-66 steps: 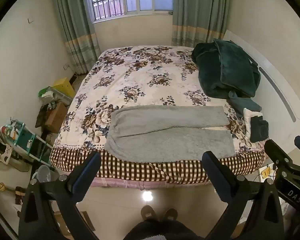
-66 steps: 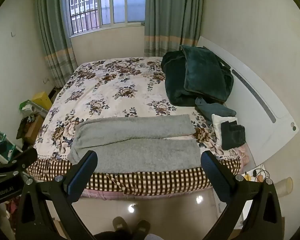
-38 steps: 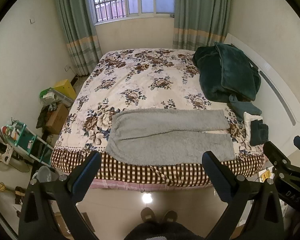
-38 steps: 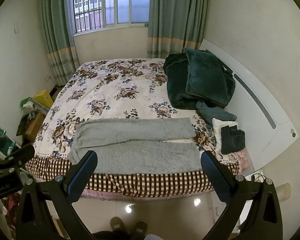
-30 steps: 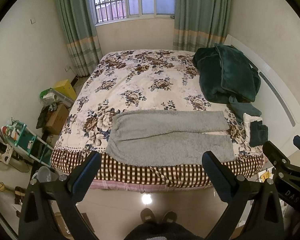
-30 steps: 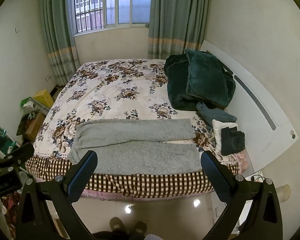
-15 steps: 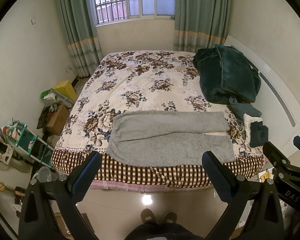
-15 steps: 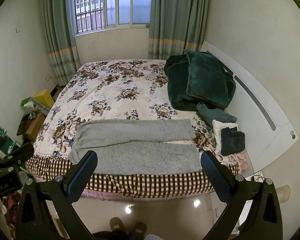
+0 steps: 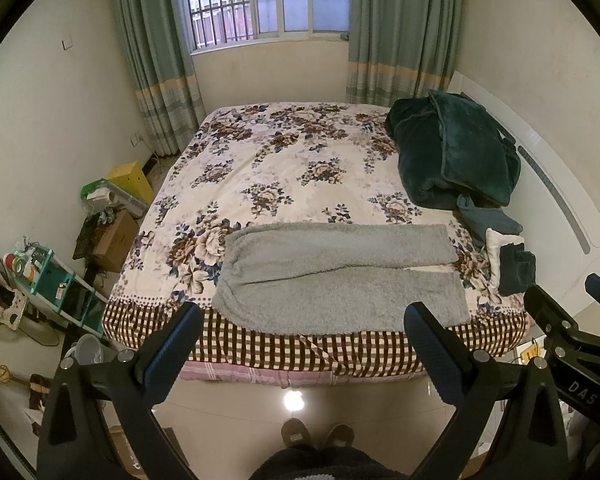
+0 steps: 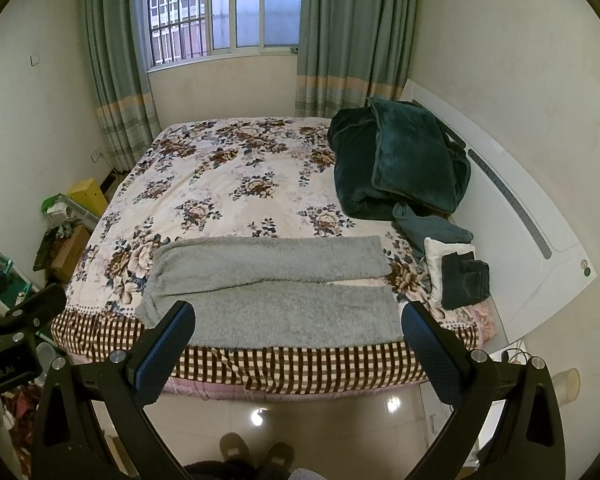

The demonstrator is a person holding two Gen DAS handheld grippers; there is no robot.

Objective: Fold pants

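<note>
Grey fleece pants (image 9: 340,276) lie flat across the near edge of the floral bed (image 9: 284,176), waist to the left, both legs pointing right. They also show in the right wrist view (image 10: 272,284). My left gripper (image 9: 302,320) is open and empty, held in the air in front of the bed, well short of the pants. My right gripper (image 10: 298,320) is also open and empty at the same standoff. Neither touches the cloth.
A dark green blanket (image 9: 456,156) is heaped at the bed's right side. Folded clothes (image 10: 460,276) are stacked by the white headboard (image 10: 520,216). Boxes and a teal shelf (image 9: 56,280) crowd the floor at left. The person's feet (image 9: 316,434) stand on the tiled floor.
Both grippers have drifted slightly back and up from the bed, so the pants look a little smaller. The pants have not moved.
</note>
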